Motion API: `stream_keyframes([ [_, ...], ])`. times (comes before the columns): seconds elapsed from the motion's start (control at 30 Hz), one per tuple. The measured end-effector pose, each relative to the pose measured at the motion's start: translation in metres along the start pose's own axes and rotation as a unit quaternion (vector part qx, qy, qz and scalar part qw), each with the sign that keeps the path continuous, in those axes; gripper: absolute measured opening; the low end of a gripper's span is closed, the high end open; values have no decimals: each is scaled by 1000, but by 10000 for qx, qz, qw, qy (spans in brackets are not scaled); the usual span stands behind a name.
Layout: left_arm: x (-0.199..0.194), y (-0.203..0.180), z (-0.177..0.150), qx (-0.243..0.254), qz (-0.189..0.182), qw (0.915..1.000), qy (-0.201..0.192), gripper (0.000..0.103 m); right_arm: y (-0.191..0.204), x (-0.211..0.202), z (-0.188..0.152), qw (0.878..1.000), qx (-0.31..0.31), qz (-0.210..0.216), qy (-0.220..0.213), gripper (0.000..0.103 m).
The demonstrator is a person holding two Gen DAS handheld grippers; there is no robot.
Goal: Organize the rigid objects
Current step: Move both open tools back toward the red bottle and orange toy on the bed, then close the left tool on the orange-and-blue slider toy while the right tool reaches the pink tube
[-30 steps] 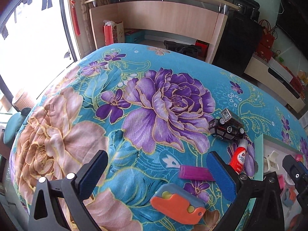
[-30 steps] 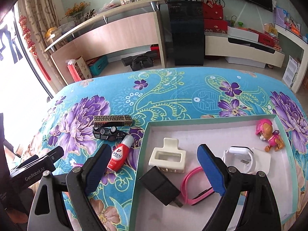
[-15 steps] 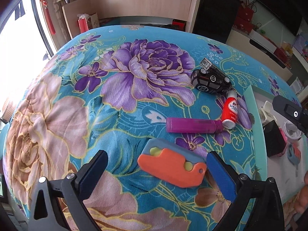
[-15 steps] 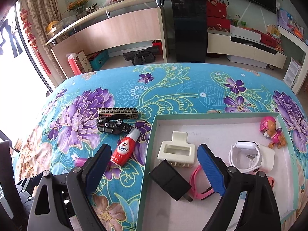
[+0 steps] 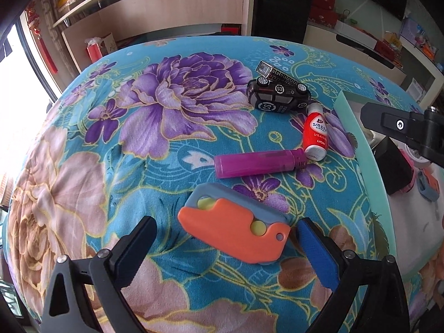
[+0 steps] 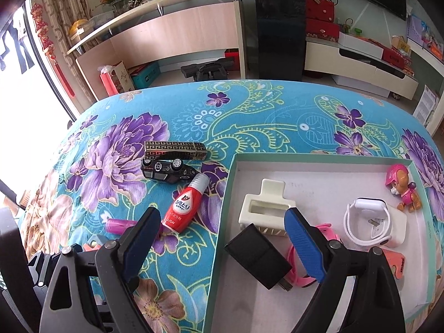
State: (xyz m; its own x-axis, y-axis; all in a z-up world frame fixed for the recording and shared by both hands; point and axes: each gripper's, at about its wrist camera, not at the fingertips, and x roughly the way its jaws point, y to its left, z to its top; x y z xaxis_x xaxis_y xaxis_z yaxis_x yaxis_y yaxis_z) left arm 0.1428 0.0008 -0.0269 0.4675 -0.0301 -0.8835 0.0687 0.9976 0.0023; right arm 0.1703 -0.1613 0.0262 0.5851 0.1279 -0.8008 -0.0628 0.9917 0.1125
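An orange and grey-blue toy cutter lies on the floral cloth between the fingers of my open left gripper. Beyond it lie a magenta lighter, a red bottle, a black toy car and a patterned black-gold box. My right gripper is open and empty, above the left wall of the green-edged tray. The tray holds a cream clip, black charger, pink band, white charger with cable and a pink pup figure.
The right gripper's body shows at the right of the left wrist view, over the tray. The table's cloth falls away at its rounded far and left edges. A wooden counter and a black cabinet stand behind.
My left gripper has moved forward and down, so the orange cutter now sits between its fingers. My right gripper has drawn back a little, still open.
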Motion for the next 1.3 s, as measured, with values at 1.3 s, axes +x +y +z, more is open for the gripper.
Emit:
stream_keyframes([
  [1.3, 3, 107, -15, -2017, 1013, 9742, 64, 98, 87, 20, -25, 9908, -1012, 870, 244, 80],
])
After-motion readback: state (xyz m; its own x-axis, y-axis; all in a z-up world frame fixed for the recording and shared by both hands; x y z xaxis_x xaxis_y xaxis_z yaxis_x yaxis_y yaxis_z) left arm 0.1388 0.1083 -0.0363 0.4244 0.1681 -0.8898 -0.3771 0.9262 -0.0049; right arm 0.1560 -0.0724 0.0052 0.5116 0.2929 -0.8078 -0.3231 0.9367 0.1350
